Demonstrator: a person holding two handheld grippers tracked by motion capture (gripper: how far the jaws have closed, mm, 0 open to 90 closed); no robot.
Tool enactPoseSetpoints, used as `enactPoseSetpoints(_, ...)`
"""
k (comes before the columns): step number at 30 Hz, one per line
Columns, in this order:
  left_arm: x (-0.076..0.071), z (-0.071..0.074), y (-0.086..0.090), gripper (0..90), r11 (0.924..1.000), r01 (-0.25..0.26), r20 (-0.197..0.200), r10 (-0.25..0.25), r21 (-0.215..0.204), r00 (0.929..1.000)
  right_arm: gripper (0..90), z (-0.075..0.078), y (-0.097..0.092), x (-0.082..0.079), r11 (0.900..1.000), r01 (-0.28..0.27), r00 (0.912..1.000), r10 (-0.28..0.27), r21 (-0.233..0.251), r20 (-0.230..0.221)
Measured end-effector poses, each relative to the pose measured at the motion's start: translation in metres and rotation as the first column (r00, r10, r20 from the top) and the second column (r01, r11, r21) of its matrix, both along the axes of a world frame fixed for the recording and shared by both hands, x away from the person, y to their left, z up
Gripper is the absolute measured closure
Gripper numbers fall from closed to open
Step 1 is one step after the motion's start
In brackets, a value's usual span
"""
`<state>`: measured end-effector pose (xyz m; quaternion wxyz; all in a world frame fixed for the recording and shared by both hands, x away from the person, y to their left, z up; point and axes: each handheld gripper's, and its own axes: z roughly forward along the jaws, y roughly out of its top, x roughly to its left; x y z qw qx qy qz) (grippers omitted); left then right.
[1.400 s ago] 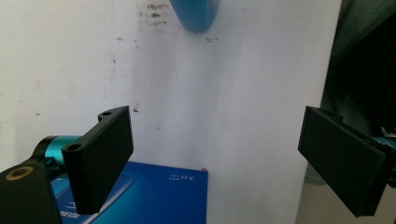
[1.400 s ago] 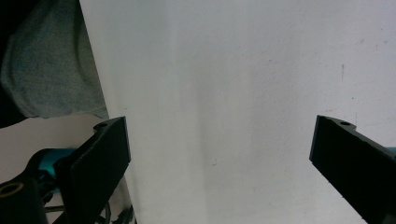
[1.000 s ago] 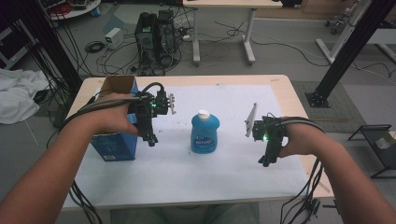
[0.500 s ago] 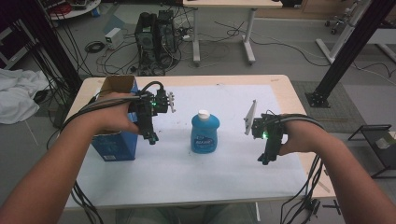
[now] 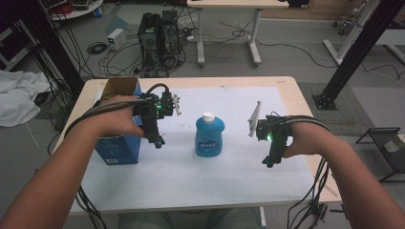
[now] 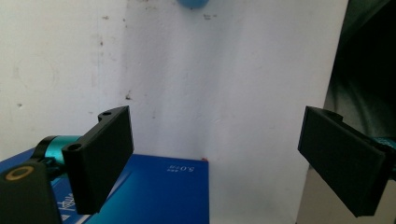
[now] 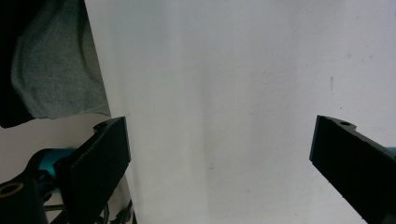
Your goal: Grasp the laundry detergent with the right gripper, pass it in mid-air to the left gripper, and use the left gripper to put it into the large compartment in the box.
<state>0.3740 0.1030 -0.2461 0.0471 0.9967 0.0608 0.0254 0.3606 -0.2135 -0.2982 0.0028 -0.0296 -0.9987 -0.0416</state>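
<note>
Blue plastic bottle (image 5: pixel 209 137) with a white cap is standing upright near the middle of the table (image 5: pixel 286 88), on the white sheet (image 5: pixel 229 171) — its long axis is running vertically, cap uppermost. Left claw (image 5: pixel 157 141) is hovering just to the bottle's left, beside the open blue carton (image 5: pixel 119 143), and is pointing down and toward the person; the bottle is lying to its right and slightly farther up the table. Right claw (image 5: pixel 268 162) is hanging well apart on the bottle's other side, also pointing down at bare sheet. Of the two, the left claw is the nearer to the bottle. Both claws are standing wide with nothing between the jaws: in the left gripper view (image 6: pixel 215 158) the carton's blue top (image 6: pixel 154 191) is showing below the gap and the bottle's blue edge (image 6: pixel 191 3) at the top margin; in the right gripper view (image 7: pixel 219 163) the gap is framing plain white sheet. Judged from this layout, a grasp is likely calling for the left claw to swing sideways toward the bottle's body — approaching across its upright axis rather than from above.
</note>
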Motion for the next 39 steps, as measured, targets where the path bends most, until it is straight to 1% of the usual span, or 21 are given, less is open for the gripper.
enactPoseSetpoints(1,0.0,0.0,0.0,10.3,1.0,0.001,0.003,-0.001,0.001,1.0,4.1,0.0,0.001,-0.003,0.9989,0.044,0.999,-0.044,0.016,-0.013)
enactPoseSetpoints(4,0.001,0.0,0.001,10.4,1.0,-0.002,0.011,0.002,-0.004,0.9999,4.1,0.0,0.001,-0.005,0.9979,0.061,0.998,-0.061,0.022,-0.017)
enactPoseSetpoints(6,0.001,0.0,0.002,10.4,1.0,0.003,0.021,-0.003,-0.009,0.9998,4.1,0.001,0.002,-0.005,0.9982,0.056,0.9984,-0.056,0.022,-0.011)
enactPoseSetpoints(8,0.001,-0.001,0.003,10.4,0.9999,-0.002,0.005,0.002,-0.016,1.0,4.1,0.001,0.003,-0.005,0.9988,0.042,0.9991,-0.042,0.024,-0.002)
enactPoseSetpoints(9,0.002,-0.002,0.003,10.4,0.9998,-0.001,-0.002,0.0,-0.021,1.0,4.1,0.001,0.003,-0.004,0.9998,0.017,0.9999,-0.017,0.014,-0.001)
enactPoseSetpoints(10,0.001,-0.003,0.003,10.4,0.9998,0.007,0.012,-0.006,-0.021,0.9999,4.1,0.001,0.004,-0.007,0.9985,0.049,0.9988,-0.049,0.024,-0.007)
enactPoseSetpoints(11,0.001,-0.003,0.003,10.4,0.9997,0.007,0.008,-0.007,-0.024,0.9999,4.1,0.001,0.005,-0.008,0.9982,0.052,0.9986,-0.052,0.029,-0.01)
enactPoseSetpoints(12,0.001,-0.004,0.003,10.4,0.9994,0.007,-0.001,-0.007,-0.033,1.0,4.0,0.002,0.004,-0.006,0.9994,0.027,0.9996,-0.027,0.021,-0.005)
enactPoseSetpoints(15,0.001,-0.004,0.004,10.4,0.9988,0.003,0.01,-0.003,-0.049,0.9999,4.0,0.003,0.004,-0.008,0.998,0.055,0.9985,-0.055,0.03,-0.007)
enactPoseSetpoints(16,0.0,-0.004,0.005,10.4,0.9983,0.005,0.013,-0.004,-0.058,0.9999,4.1,0.003,0.003,-0.006,0.9991,0.032,0.9995,-0.032,0.026,0.0)
enactPoseSetpoints(17,0.0,-0.004,0.005,10.4,0.998,0.008,0.016,-0.008,-0.062,0.9999,4.1,0.004,0.003,-0.008,0.9977,0.057,0.9983,-0.058,0.037,0.004)
enactPoseSetpoints(19,-0.001,-0.005,0.006,10.4,0.9973,0.0,0.006,0.001,-0.074,1.0,4.0,0.005,0.001,-0.007,0.9984,0.036,0.9993,-0.036,0.044,0.006)
enactPoseSetpoints(20,0.0,-0.005,0.007,10.4,0.9976,0.004,0.008,-0.003,-0.07,1.0,4.1,0.006,0.001,-0.009,0.9964,0.061,0.9981,-0.062,0.059,0.001)
enactPoseSetpoints(21,-0.001,-0.006,0.008,10.4,0.9976,-0.001,0.008,0.002,-0.07,1.0,4.1,0.006,0.001,-0.008,0.997,0.048,0.9989,-0.048,0.061,0.002)
enactPoseSetpoints(22,-0.001,-0.006,0.009,10.4,0.9975,0.001,0.009,0.0,-0.071,1.0,4.0,0.007,0.001,-0.009,0.9947,0.069,0.9976,-0.069,0.077,-0.002)
enactPoseSetpoints(23,-0.001,-0.006,0.009,10.4,0.9975,0.0,0.007,0.0,-0.071,1.0,4.1,0.007,0.001,-0.008,0.9953,0.052,0.9986,-0.052,0.081,-0.001)
enactPoseSetpoints(24,-0.002,-0.007,0.01,10.4,0.9969,-0.008,0.013,0.009,-0.079,0.9999,4.1,0.007,0.001,-0.01,0.992,0.075,0.9972,-0.075,0.102,-0.001)
enactPoseSetpoints(25,-0.002,-0.006,0.01,10.4,0.9977,-0.002,0.014,0.003,-0.067,0.9999,4.0,0.006,0.001,-0.01,0.9896,0.069,0.9975,-0.07,0.126,0.002)
enactPoseSetpoints(26,-0.003,-0.007,0.011,10.3,0.9968,-0.009,0.005,0.009,-0.08,0.9999,4.1,0.007,0.002,-0.011,0.988,0.082,0.9966,-0.082,0.131,-0.011)
enactPoseSetpoints(32,-0.005,-0.005,0.012,10.4,0.9974,-0.009,0.018,0.01,-0.071,0.9998,4.0,0.008,0.003,-0.011,0.9905,0.06,0.9982,-0.06,0.124,-0.006)
enactPoseSetpoints(39,-0.005,-0.006,0.012,10.4,0.9989,-0.003,0.013,0.004,-0.047,0.9999,4.0,0.009,0.004,-0.009,0.9877,0.057,0.9984,-0.056,0.146,-0.009)
